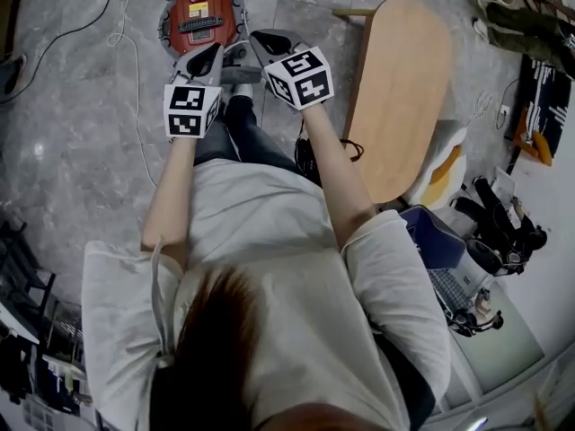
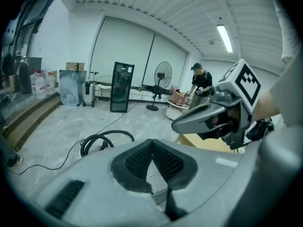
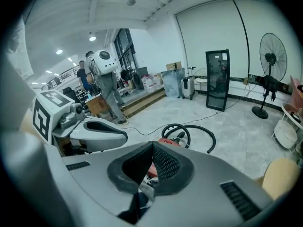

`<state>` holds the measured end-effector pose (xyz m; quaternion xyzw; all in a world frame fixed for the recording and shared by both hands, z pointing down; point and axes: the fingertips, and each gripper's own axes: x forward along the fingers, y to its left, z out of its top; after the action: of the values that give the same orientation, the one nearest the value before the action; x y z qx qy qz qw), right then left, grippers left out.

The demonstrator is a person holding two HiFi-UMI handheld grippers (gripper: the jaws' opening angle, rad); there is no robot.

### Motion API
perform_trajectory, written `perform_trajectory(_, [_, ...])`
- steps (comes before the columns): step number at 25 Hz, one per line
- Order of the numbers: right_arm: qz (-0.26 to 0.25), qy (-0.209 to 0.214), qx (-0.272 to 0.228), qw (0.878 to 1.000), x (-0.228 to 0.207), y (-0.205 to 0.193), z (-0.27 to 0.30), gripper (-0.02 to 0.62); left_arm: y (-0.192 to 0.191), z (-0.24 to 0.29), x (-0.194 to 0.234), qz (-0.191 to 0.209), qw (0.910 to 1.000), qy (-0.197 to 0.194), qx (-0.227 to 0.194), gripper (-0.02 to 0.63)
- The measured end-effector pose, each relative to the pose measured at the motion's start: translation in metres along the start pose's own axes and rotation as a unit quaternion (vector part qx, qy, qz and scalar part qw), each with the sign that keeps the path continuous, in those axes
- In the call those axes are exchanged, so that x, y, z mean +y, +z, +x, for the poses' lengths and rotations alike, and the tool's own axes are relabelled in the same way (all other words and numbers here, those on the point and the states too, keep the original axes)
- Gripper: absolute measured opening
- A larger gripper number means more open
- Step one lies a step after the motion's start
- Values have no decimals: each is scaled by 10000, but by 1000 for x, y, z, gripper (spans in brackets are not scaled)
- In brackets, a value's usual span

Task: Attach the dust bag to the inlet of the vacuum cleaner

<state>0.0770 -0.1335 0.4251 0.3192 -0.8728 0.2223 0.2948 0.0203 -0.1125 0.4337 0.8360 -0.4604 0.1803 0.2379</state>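
The red vacuum cleaner stands on the grey floor ahead of me, and its black hose curls beside it. My left gripper and right gripper hang side by side in the air above it, pointing forward and down. In the left gripper view my left gripper has its ribbed pads pressed together with nothing between them. My right gripper is shut and empty too, and a bit of the red vacuum shows just past its tips. No dust bag shows in any view.
A long wooden bench stands to the right of my legs. Cables trail over the floor on the left. Bags and gear crowd the right side. A standing fan, a black cabinet and people are farther off.
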Motion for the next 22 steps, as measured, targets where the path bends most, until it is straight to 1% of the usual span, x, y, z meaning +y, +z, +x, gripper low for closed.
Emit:
perform_trajectory(2, [25,-40,-141,9999,2,8,-10,2,11,-5,-2,2,9999,42,-92,18])
perform_trajectory(6, [-6,-106,-439,9990,6,29,-32,2,36,-17,-5,-155,9990,195,-373,18])
perform_trajectory(10, [57,-147,-735,9972,8,49,-54,2,61,-26,-12,-185,9977,264,-592,18])
perform_trajectory(18, [155,-264,-1296,9911,6,82,-97,2,111,-47,-26,-6,9939,287,-1069,18])
perform_trajectory(22, [137,-263,-1546,9875,7,96,-116,2,127,-59,-30,263,9917,336,-1212,18])
